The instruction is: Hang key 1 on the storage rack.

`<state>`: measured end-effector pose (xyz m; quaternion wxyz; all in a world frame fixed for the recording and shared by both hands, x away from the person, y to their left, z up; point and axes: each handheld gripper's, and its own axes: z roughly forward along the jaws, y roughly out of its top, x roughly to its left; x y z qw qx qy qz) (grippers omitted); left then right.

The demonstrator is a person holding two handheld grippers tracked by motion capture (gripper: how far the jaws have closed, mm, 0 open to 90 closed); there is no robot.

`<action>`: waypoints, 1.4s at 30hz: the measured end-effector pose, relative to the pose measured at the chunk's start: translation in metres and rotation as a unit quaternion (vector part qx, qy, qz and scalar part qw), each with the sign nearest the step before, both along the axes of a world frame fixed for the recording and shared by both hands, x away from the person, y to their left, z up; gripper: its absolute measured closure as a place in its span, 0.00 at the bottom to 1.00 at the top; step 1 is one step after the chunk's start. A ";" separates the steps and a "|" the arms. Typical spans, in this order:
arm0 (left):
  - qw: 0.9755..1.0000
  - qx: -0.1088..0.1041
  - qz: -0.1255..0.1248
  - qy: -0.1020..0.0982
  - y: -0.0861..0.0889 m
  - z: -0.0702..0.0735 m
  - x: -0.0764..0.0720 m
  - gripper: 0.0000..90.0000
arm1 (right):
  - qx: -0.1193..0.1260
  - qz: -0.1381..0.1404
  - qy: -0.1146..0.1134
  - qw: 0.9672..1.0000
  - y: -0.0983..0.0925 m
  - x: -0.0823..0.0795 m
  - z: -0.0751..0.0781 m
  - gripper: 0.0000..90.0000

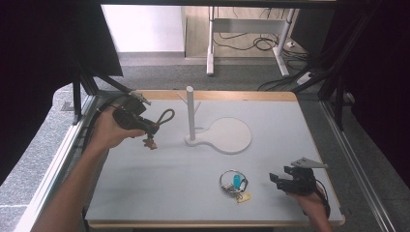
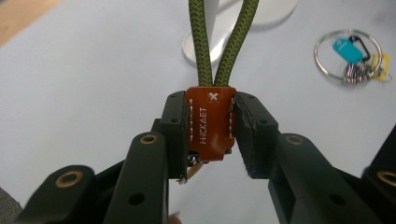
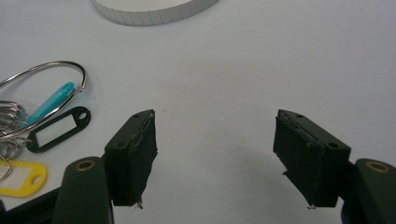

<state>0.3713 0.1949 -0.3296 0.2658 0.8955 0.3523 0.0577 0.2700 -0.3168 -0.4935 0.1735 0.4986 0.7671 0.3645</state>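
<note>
My left gripper (image 1: 153, 127) (image 2: 210, 128) is shut on a keychain strap: its pads pinch the brown leather tab (image 2: 210, 122), from which an olive-green cord loop (image 1: 166, 116) (image 2: 226, 42) sticks out toward the white stand. A small brown piece (image 1: 150, 143) dangles below the jaws, above the table. The white stand (image 1: 190, 113) is an upright post with side pegs on a round flat base (image 1: 231, 135). A metal ring of keys with blue, black and yellow tags (image 1: 235, 184) (image 3: 42, 126) lies on the table. My right gripper (image 1: 275, 180) (image 3: 215, 158) rests open just right of that ring, nothing between its jaws.
The white tabletop (image 1: 159, 179) has wooden edges and a metal frame rail (image 1: 58, 154) on the left. Black curtains hang at both sides. Beyond the far edge stands a desk frame (image 1: 211, 43) with cables on the floor.
</note>
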 end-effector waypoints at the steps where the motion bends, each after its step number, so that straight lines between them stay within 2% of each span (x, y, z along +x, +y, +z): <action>1: 1.000 -0.007 -0.001 0.001 0.000 0.002 0.001 0.74 | 0.000 0.001 0.000 1.000 0.000 0.000 0.000 0.34; 9: 1.000 0.007 -0.014 -0.001 -0.005 0.008 0.009 0.74 | 0.000 -0.002 0.001 1.000 0.000 0.000 0.000 0.34; 16: 1.000 0.007 -0.018 0.007 -0.006 0.012 0.018 0.74 | 0.000 -0.003 0.001 1.000 0.000 0.001 -0.001 0.34; 21: 1.000 -0.002 -0.022 0.011 -0.007 0.016 0.024 0.74 | -0.001 -0.002 0.002 1.000 -0.001 0.001 -0.001 0.34; 24: 1.000 -0.011 -0.021 0.013 -0.007 0.018 0.026 0.74 | -0.001 -0.003 0.002 1.000 -0.001 0.001 -0.001 0.34; 42: 1.000 -0.008 -0.006 0.028 -0.001 0.017 0.042 0.74 | -0.002 -0.004 0.003 1.000 -0.002 0.002 -0.001 0.35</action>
